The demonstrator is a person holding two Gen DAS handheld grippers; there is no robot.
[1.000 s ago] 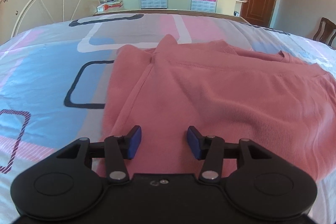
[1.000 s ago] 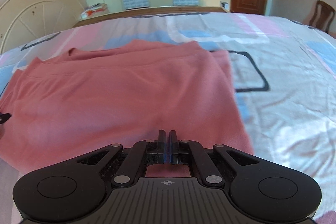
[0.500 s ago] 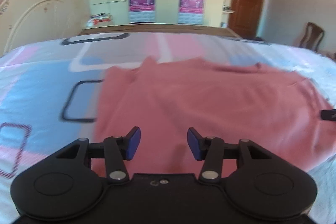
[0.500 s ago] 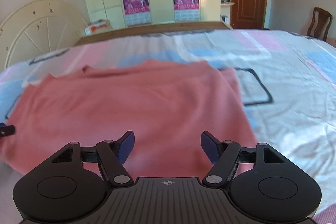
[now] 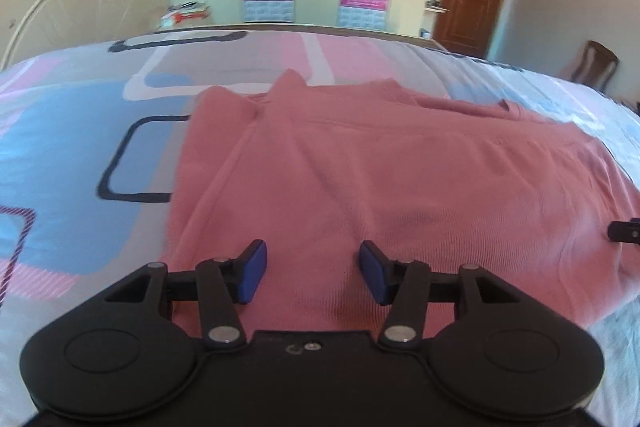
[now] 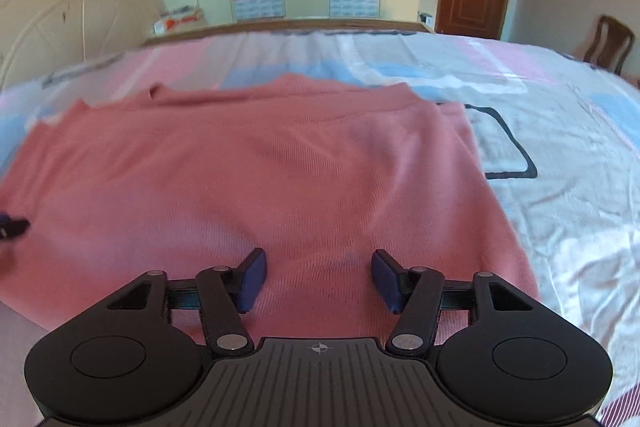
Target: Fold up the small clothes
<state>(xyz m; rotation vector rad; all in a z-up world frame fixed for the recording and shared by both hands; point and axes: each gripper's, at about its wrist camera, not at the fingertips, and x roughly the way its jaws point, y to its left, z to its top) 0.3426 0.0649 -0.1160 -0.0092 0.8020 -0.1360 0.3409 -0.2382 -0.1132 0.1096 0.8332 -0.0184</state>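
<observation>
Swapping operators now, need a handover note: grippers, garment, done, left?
Left hand-held gripper: open, empty, over the near left part of the pink garment.
Right hand-held gripper: open, nothing between the pads; its jaws have just been closing a little after a release.
Garment: lies on the patterned bedsheet, already folded into a wide rectangle, layered edges at both ends.
Done: first folds.
Left: probably fold it smaller, then tidy.

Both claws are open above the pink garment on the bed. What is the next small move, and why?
Probably lower the right claw and close it on the near edge of the pink garment. Its jaws, which have just been closing a little, stand apart with no cloth pinched, so the fold cannot start yet.
</observation>
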